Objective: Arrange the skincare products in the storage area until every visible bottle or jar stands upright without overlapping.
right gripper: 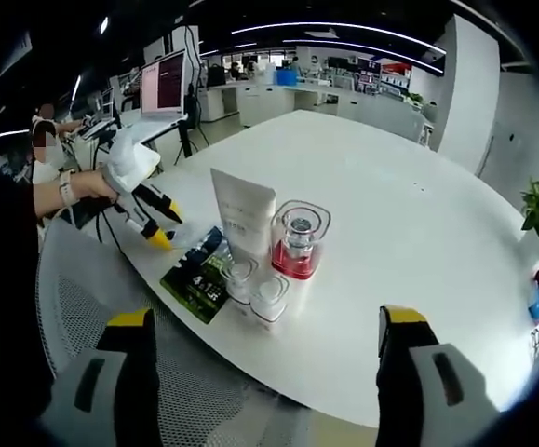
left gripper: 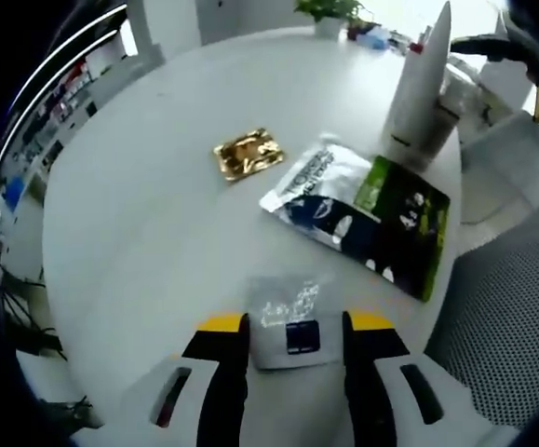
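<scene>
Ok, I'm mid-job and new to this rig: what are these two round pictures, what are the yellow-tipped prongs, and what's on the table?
Each picture comes from a camera riding on a hand-held claw; no robot arm is involved. The left gripper view looks down its own left claw, whose open jaws straddle a small grey sachet lying flat on the white table. Beyond it lie a gold foil packet, a silver pouch and a black-green packet, and a white tube stands upright. The right gripper view looks across the right claw, open and holding nothing, at the same white tube, a red-based bottle and two small clear-capped jars, all upright. The left claw appears there too, held by a person's hand.
</scene>
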